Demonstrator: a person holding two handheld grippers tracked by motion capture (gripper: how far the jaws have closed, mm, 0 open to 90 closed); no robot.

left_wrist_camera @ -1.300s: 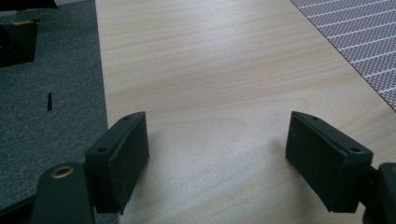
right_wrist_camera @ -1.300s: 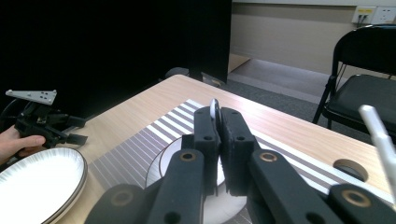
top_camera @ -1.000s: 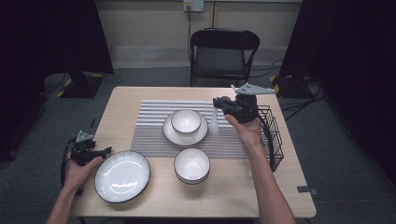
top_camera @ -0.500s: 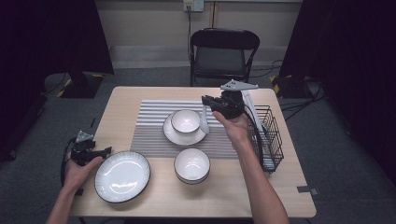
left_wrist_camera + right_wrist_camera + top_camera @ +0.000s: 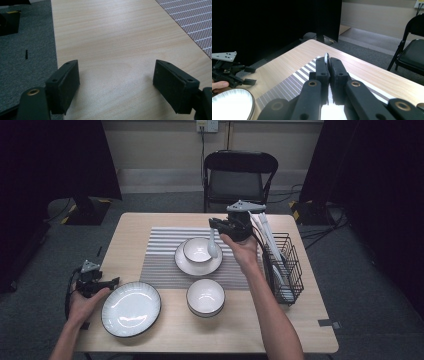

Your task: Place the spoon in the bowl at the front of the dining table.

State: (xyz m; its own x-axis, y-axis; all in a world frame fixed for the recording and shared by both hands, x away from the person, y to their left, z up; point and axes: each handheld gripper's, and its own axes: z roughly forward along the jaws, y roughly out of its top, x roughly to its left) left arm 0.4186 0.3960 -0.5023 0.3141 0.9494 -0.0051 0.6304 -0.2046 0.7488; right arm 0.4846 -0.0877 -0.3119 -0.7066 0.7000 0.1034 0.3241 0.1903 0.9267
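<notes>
Nearest the person's edge of the wooden table [image 5: 150, 222], a wide white plate [image 5: 131, 308] with a dark rim was seen lying flat, and just to its left the left gripper [image 5: 111, 282] was held low over the bare tabletop, its jaws spread wide with nothing between them; in the left gripper view only wood grain was seen in the gap. An empty white bowl [image 5: 205, 296] was set to the right of the plate, near the front edge of a striped placemat [image 5: 160, 255]. Farther back on the mat, a smaller bowl [image 5: 196, 249] was seen standing on a saucer [image 5: 186, 265]. The right gripper [image 5: 216, 226] was held above this bowl's right rim, its jaws clamped on the handle of a white spoon [image 5: 213, 245], which was hung bowl-end down over the small bowl. At the table's right side a black wire rack [image 5: 286, 265] was placed, with pale utensils leaning in it. Beyond the table a black folding chair [image 5: 239, 176] was seen.
</notes>
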